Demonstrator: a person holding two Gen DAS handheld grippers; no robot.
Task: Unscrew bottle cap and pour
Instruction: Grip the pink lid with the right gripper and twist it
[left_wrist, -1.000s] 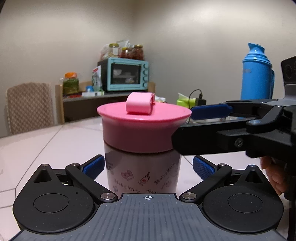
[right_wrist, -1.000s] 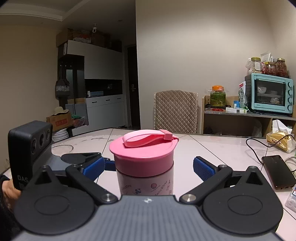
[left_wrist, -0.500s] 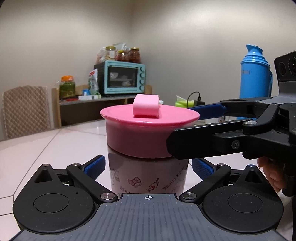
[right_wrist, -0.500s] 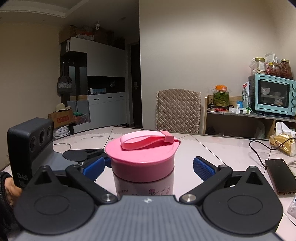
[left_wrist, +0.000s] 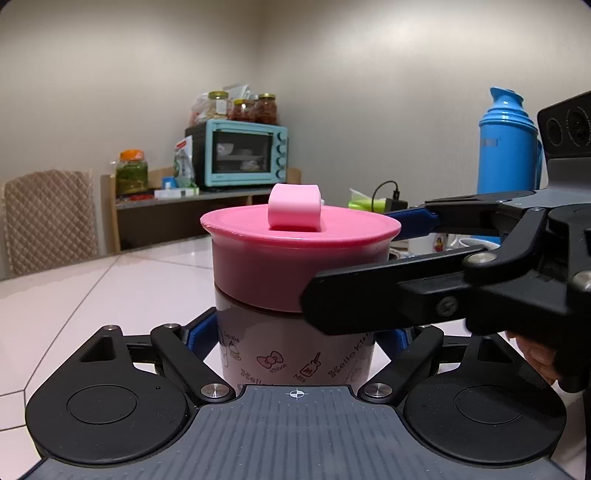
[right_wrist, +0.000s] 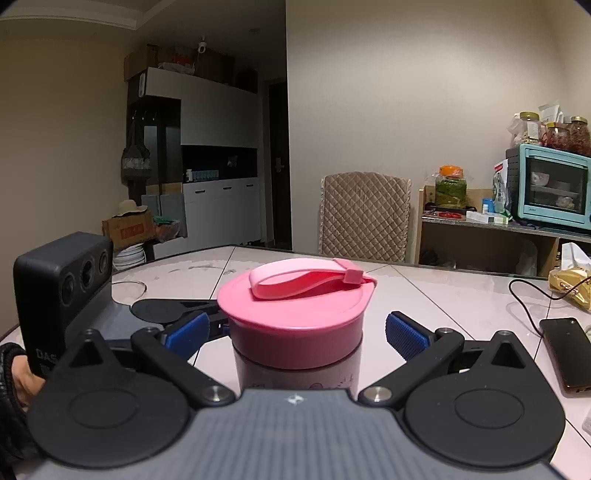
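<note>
A Hello Kitty bottle (left_wrist: 295, 354) with a wide pink screw cap (left_wrist: 295, 254) and a pink strap (right_wrist: 306, 282) stands on the pale table. My left gripper (left_wrist: 295, 338) is shut on the bottle's body below the cap; its blue pads (left_wrist: 197, 334) press both sides. My right gripper (right_wrist: 295, 328) is open, its blue pads (right_wrist: 404, 334) on either side of the cap with gaps. In the left wrist view the right gripper (left_wrist: 369, 266) reaches in from the right at cap height.
A blue thermos (left_wrist: 508, 147) stands at the right rear. A phone (right_wrist: 565, 352) and a charger cable (right_wrist: 532, 295) lie on the table to the right. A teal oven (left_wrist: 240, 155) on a shelf and a quilted chair (right_wrist: 364, 214) stand beyond the table.
My left gripper has closed on the bottle's body. My right gripper has moved forward around the cap, still open.
</note>
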